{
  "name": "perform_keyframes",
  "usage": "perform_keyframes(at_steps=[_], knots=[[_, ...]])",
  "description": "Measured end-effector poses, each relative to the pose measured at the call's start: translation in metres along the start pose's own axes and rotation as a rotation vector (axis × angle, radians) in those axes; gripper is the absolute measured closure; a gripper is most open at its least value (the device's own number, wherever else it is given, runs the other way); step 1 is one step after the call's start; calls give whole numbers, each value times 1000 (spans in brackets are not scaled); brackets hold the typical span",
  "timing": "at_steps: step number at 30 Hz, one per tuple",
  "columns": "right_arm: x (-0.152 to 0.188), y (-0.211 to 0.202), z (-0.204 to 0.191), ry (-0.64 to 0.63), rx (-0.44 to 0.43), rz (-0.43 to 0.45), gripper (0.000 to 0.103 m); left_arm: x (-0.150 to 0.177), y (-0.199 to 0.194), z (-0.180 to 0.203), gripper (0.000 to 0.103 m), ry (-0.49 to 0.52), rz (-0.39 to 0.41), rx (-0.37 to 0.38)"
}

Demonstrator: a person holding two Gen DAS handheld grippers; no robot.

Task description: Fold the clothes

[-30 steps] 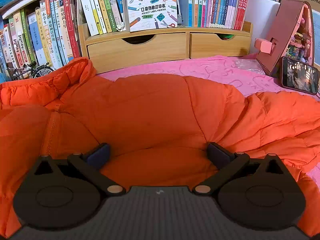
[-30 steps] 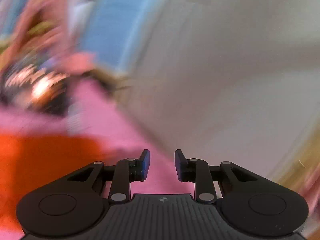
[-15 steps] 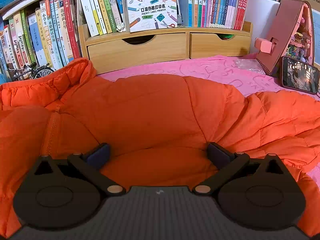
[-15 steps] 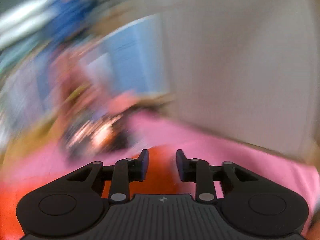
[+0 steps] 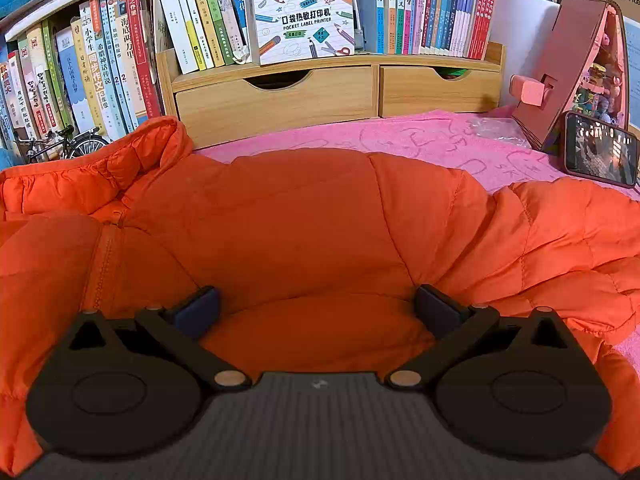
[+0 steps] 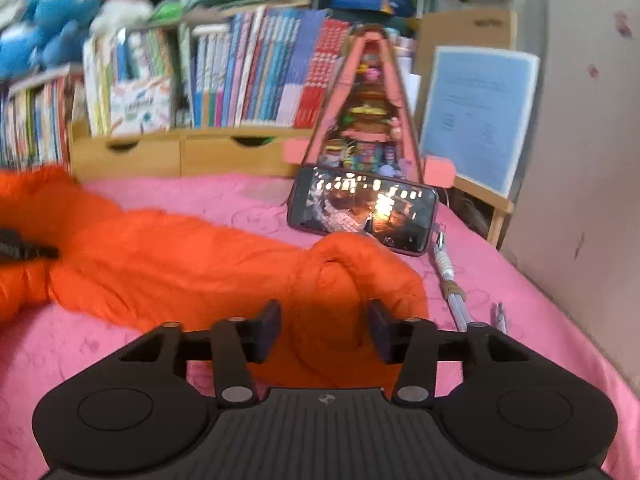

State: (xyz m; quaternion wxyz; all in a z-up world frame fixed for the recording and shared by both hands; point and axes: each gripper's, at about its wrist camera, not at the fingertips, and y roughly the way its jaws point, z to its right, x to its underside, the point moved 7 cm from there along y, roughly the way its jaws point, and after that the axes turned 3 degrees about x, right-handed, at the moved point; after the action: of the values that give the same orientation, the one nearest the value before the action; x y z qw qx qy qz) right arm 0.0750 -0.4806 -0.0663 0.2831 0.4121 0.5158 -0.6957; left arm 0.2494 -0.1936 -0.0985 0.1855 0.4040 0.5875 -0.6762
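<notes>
Lying on pink cloth point(image 5: 440, 140): puffy orange jacket point(image 5: 300, 220), quilted, zipped
Left gripper point(image 5: 316, 308): spread wide, pressing jacket, gripping nothing
Right gripper point(image 6: 324, 328): just widening, sleeve end between, unclamped

Black tongs point(image 5: 316, 306), navy pads point(image 6: 269, 330)

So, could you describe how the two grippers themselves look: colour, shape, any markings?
The left gripper and the right gripper look identical: matte black, with a ribbed grey-black centre plate bearing a small pale logo. On each side sits a rounded housing with a raised disc. Black linkage bars with pale round pivot pins carry dark navy finger pads. No cables, sleeves or hands are visible.
</notes>
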Motion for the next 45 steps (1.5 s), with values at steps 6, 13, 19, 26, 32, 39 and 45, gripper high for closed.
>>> perform_keyframes(at_steps=[6, 13, 19, 26, 32, 39, 45], knots=[[-1, -2, 4, 74, -72, -25, 52, -1, 0, 0, 0, -1, -1, 0], [1, 40, 21, 298, -90, -139, 43, -1, 0, 0, 0, -1, -1, 1], [0, 61, 43, 556, -89, -105, 69, 0, -1, 0, 0, -2, -2, 3], [1, 52, 62, 669, -107, -24, 80, 0, -1, 0, 0, -2, -3, 4], [-1, 57, 29, 314, 42, -80, 84, 0, 0, 0, 0, -2, -3, 3], [7, 43, 89, 383, 270, -94, 95, 0, 1, 1, 0, -3, -5, 2], [34, 4, 175, 577, 479, -70, 98, 0, 0, 1, 0, -1, -4, 0]])
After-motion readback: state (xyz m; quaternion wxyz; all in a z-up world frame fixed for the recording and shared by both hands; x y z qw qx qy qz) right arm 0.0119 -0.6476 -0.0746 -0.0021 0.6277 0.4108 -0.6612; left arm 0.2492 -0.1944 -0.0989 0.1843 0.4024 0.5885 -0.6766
